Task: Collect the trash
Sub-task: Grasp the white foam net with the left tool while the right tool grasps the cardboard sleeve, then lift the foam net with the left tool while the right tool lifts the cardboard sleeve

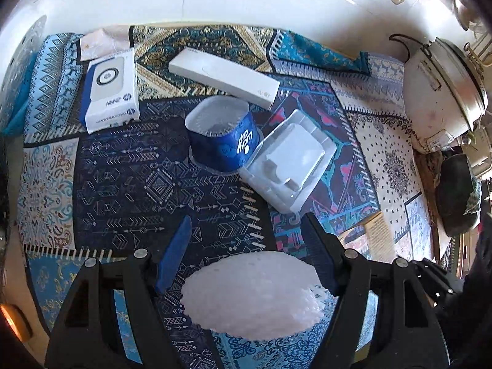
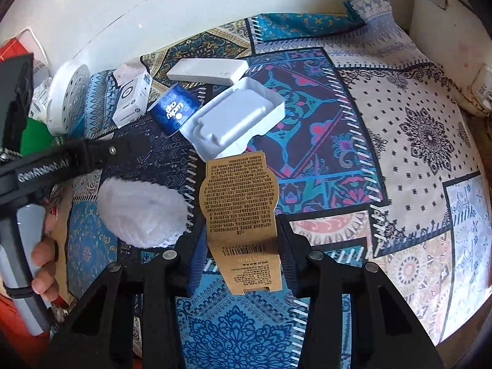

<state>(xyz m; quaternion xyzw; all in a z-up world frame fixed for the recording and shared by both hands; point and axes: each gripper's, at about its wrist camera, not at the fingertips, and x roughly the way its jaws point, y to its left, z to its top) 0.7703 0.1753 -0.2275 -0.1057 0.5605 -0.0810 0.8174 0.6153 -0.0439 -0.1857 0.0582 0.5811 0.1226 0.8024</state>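
Observation:
Trash lies on a patterned cloth: a white foam net [image 1: 255, 295] [image 2: 143, 212], a blue paper cup [image 1: 223, 133] [image 2: 175, 107] on its side, a clear plastic tray [image 1: 289, 160] [image 2: 236, 120], a long white box [image 1: 224, 77] [image 2: 209, 70], a blue-and-white box [image 1: 110, 89] [image 2: 132, 98] and a brown card label [image 2: 243, 212]. My left gripper [image 1: 246, 230] is open, its fingers either side of the foam net. My right gripper [image 2: 241, 240] is open with its fingers around the brown card label.
A white rice cooker [image 1: 442, 92] stands at the right edge of the cloth. A white perforated disc [image 2: 66, 98] leans at the far left beside a small carton. The white wall runs behind the cloth. The person's hand [image 2: 46, 255] holds the left gripper's handle.

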